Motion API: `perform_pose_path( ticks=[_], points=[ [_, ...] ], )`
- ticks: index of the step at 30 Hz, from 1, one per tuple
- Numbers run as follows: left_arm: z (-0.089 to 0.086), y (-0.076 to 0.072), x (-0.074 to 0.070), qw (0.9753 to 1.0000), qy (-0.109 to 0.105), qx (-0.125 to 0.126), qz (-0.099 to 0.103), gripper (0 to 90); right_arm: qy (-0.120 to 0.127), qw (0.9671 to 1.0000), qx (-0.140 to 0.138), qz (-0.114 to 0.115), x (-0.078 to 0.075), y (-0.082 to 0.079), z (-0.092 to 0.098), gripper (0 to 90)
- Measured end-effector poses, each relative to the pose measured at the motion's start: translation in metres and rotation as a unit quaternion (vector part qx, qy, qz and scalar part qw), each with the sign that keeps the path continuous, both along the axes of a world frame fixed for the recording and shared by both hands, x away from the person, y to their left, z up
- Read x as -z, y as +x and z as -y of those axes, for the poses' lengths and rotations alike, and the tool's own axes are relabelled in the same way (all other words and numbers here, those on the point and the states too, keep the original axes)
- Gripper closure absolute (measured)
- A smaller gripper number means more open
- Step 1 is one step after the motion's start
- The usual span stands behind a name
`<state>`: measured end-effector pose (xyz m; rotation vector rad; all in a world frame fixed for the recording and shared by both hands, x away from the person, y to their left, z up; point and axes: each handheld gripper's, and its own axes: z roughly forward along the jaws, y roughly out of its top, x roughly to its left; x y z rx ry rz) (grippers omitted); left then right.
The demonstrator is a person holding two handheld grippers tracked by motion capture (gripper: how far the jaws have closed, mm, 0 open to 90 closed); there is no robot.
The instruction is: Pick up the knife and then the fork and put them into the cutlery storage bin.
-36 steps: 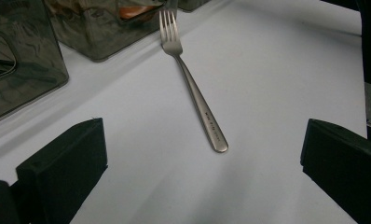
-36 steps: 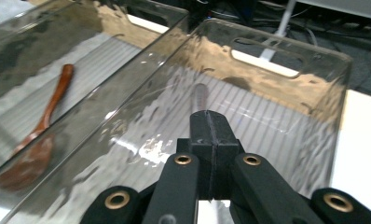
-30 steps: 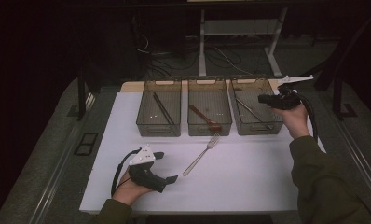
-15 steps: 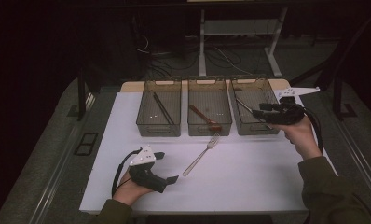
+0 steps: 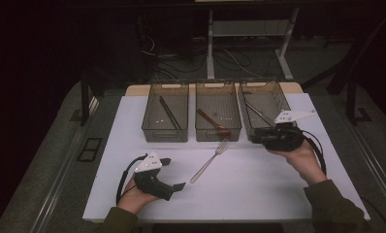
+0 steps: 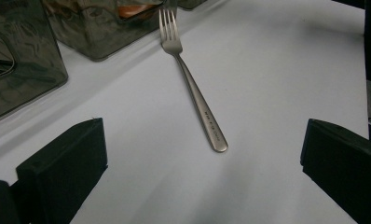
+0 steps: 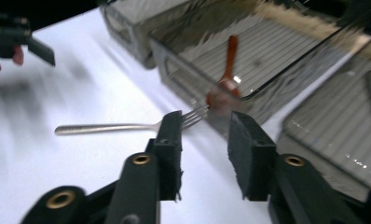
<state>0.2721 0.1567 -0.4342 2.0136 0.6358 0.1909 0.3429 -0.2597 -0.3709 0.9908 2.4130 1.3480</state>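
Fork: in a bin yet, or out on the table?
Out. The fork lies flat on the white tabletop, tines near the middle bin, no gripper touching it.

The room is dim, nearly black toward the far side and the upper left. A white tabletop catches most of the light, with a grey floor around it. On the far side, tangled cables lie on the floor beside the pale legs of a stand. Dark posts rise at the tabletop's left and right.
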Motion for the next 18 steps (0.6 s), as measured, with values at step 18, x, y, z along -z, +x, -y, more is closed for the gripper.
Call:
perform_pose_path(
  ticks=[18],
  points=[
    [0.001, 0.0, 0.0, 1.0, 0.003, 0.001, 0.0, 0.0, -0.072, 0.9954, -0.06, -0.021, 0.028, 0.01, -0.073, 88.8]
  ],
)
